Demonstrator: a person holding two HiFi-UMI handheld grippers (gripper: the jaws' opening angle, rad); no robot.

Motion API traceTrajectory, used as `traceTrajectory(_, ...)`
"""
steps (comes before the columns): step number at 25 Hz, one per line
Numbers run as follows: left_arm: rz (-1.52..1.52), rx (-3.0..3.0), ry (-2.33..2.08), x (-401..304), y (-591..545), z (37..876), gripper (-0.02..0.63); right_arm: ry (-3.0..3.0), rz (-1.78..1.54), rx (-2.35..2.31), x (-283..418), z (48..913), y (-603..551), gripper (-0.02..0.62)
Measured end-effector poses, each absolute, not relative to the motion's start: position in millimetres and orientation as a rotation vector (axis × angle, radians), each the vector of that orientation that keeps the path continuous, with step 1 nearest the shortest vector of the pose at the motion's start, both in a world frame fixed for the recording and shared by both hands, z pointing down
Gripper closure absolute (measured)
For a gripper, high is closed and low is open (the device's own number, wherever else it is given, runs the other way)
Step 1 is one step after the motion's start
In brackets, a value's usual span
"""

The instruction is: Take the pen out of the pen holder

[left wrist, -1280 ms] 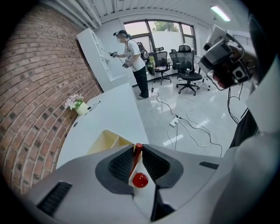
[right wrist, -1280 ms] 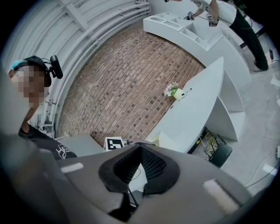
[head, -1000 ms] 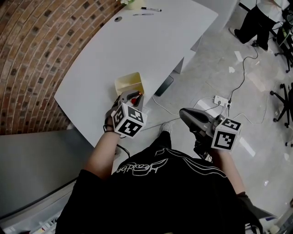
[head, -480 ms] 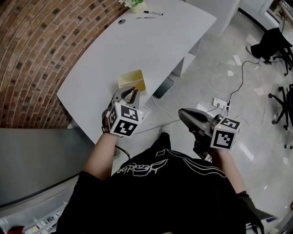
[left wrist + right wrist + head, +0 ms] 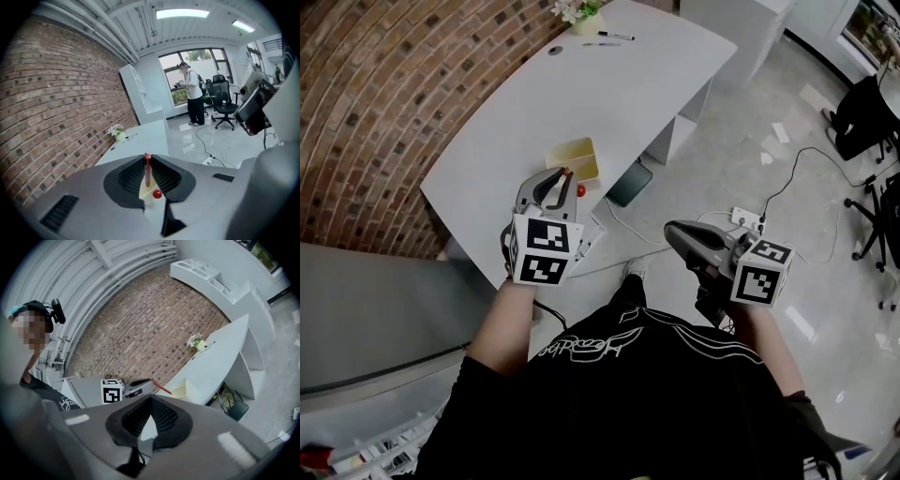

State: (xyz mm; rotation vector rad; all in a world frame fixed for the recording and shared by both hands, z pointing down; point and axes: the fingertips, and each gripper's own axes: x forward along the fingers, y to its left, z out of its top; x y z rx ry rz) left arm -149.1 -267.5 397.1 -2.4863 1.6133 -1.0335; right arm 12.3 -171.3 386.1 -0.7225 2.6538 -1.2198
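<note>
Red pen (image 5: 147, 172) sits pinched in the left gripper (image 5: 562, 176), raised to clear the holder (image 5: 570, 153); right gripper (image 5: 671, 232) hangs aside, closed, empty.

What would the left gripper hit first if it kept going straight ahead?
Probably the pale yellow pen holder on the desk: it shows between the left gripper's jaws, beyond the red pen they grip. Depth is unclear.

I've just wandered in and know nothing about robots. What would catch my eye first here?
Probably the red pen, pinched between the jaws of the left gripper and held clear of the pale yellow pen holder at the near end of the white desk. Next come the black-and-white marker cubes on the grippers, and the brick wall behind the desk.
</note>
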Motion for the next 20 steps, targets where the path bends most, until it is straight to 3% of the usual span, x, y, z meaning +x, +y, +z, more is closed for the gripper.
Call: traceTrajectory(20,-0.445,-2.985,1.519,-84.8,-143.0,312.2,0.555,2.705,-0.967,-0.778,57.5,332.3,-86.9,0.592)
